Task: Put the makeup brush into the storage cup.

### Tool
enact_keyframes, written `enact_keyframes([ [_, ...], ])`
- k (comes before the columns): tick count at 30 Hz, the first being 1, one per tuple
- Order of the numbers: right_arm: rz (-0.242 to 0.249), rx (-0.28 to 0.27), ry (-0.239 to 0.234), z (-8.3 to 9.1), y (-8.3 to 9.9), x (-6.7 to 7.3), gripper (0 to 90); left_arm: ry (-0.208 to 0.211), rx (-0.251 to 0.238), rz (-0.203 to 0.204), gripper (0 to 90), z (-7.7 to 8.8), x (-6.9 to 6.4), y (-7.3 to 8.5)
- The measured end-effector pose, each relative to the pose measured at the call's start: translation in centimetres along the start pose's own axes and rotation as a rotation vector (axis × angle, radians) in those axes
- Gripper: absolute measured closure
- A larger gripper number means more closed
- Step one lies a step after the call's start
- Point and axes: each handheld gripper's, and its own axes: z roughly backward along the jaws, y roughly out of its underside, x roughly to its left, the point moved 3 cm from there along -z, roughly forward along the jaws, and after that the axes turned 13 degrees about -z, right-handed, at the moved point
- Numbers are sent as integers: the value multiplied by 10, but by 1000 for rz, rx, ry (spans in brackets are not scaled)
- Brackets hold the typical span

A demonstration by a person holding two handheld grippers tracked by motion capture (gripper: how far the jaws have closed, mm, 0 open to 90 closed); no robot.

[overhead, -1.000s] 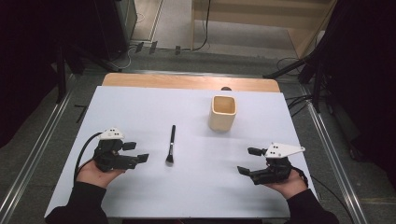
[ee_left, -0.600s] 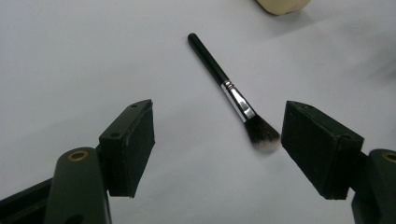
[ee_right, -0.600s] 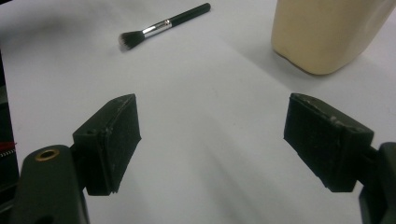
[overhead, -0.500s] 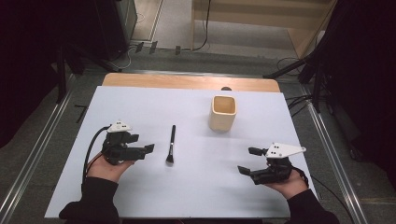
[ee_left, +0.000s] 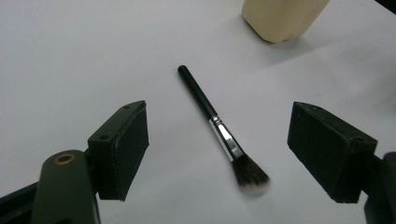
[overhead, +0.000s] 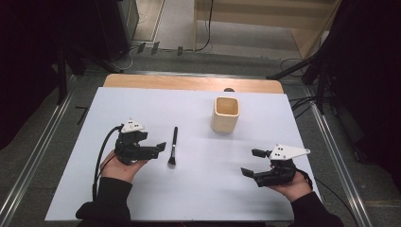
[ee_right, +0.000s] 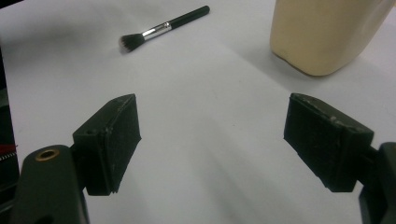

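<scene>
A black-handled makeup brush (overhead: 173, 145) lies on the white table sheet (overhead: 142, 104), bristles toward the person. In the left gripper view the brush (ee_left: 219, 130) lies on the sheet just ahead of the jaws. My left gripper (overhead: 158, 148) sits just left of the brush and points at it. It is open; its jaws have just been opening wider, and nothing is gripped between them (ee_left: 224, 142). My right gripper (overhead: 250, 162) rests open and empty at the near right. In its own view (ee_right: 215, 140) the brush (ee_right: 161, 29) lies far off.
A cream square cup (overhead: 225, 115) stands upright behind and right of the brush; its base shows at the top of the left gripper view (ee_left: 280, 18) and it is large in the right gripper view (ee_right: 327, 32). Bare wood (overhead: 189, 82) edges the far side.
My left hand has moved forward and right, closer to the brush, and its jaws stand wider. The right hand, brush and cup have not moved.
</scene>
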Motion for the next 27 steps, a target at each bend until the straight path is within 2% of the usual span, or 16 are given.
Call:
enact_keyframes([
  [3,-2,1,0,0,0,0,193,9,-3,26,212,-3,-3,-2],
  [7,-1,2,1,1,0,0,193,2,2,30,213,-9,-8,-5],
  [10,-1,1,-1,0,0,0,193,-3,-3,47,213,-13,-10,-7],
  [12,-2,2,-1,0,0,0,193,-15,-2,42,213,-15,-12,-8],
  [16,1,1,-4,0,0,0,193,-34,-36,73,218,-17,-15,-10],
  [27,6,5,-8,0,0,1,193,-75,-27,38,219,-32,-33,-14],
])
